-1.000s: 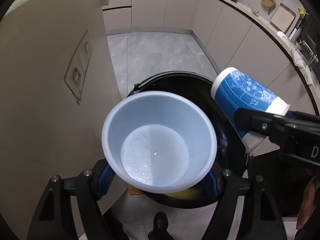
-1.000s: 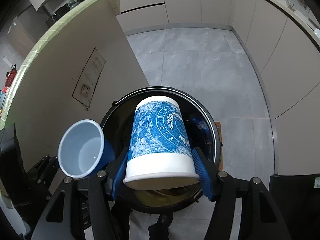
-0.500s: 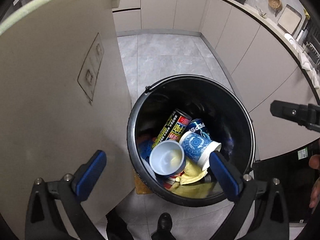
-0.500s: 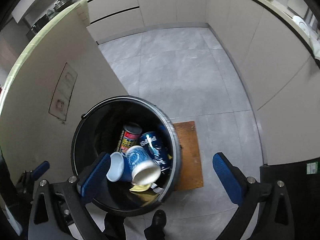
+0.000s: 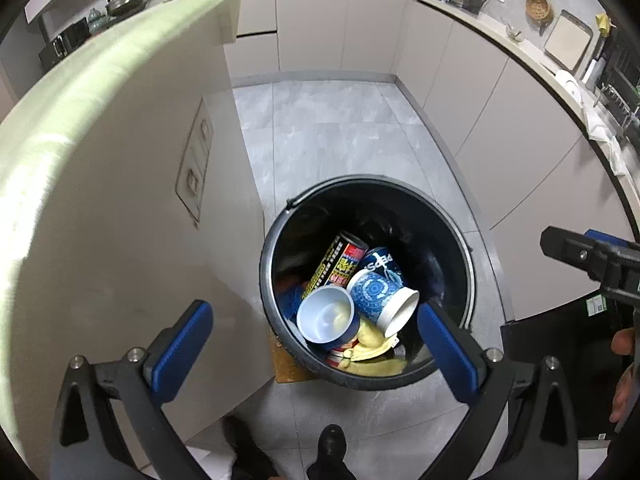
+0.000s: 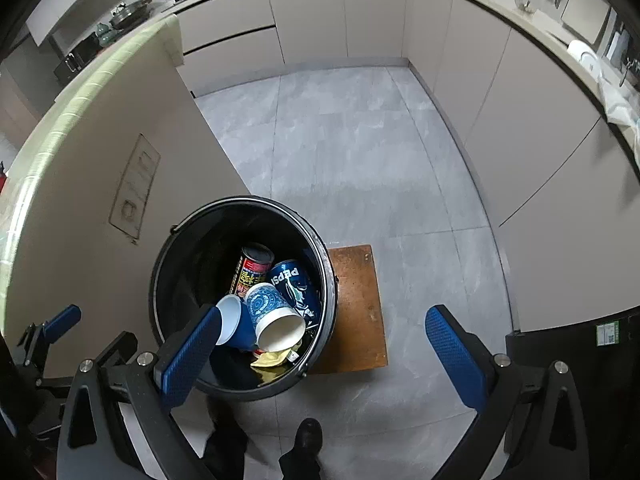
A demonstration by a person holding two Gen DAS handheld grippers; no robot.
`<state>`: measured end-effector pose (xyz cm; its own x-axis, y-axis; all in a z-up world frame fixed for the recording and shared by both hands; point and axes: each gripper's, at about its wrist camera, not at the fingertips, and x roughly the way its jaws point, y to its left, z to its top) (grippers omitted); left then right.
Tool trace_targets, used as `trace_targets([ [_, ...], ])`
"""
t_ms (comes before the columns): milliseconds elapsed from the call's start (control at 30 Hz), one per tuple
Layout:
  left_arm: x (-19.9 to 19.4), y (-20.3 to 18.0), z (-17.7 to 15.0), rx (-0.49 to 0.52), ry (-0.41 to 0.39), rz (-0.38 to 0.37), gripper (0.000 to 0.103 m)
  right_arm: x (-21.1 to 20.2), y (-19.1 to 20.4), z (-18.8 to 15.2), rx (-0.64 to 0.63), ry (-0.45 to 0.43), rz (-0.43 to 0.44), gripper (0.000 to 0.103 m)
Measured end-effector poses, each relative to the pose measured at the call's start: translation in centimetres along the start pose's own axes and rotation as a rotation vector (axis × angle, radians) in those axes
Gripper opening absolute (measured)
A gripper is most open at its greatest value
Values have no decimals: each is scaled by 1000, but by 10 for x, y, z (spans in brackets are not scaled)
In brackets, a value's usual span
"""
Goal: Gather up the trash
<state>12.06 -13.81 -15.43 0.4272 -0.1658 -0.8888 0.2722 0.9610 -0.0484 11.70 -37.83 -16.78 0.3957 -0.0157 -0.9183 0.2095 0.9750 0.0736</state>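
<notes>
Fingers point(image 5: 182, 336) of the left gripper point(image 5: 312, 344) stand spread wide with nothing between them, and the right gripper point(image 6: 320, 344) is just as open and empty — both sets of jaws have just been opening, so the hands look finished with this load. The trash now lies in the black bin point(image 5: 452, 240) on the kitchen floor: a plain blue cup point(image 5: 326, 314) and a patterned blue paper cup point(image 5: 380, 298) rest on their sides, touching, on top of two drink cans point(image 5: 340, 260) and yellow scraps point(image 5: 372, 350). The bin sits close against the pale cabinet point(image 5: 120, 240), partly over a brown mat point(image 6: 356, 300) — handy for dropping things straight down. Both grippers point steeply down, above the rim.
</notes>
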Motion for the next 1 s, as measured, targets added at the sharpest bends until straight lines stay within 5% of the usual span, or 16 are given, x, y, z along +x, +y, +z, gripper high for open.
trace_targets([
  [567,-114,15,-22,6,-105,-63,103,-117,30,-36,-62,-140,-12,103],
  [1000,-205,46,-76,-35,-239,-13,103,-206,79,-105,-149,-238,22,103],
])
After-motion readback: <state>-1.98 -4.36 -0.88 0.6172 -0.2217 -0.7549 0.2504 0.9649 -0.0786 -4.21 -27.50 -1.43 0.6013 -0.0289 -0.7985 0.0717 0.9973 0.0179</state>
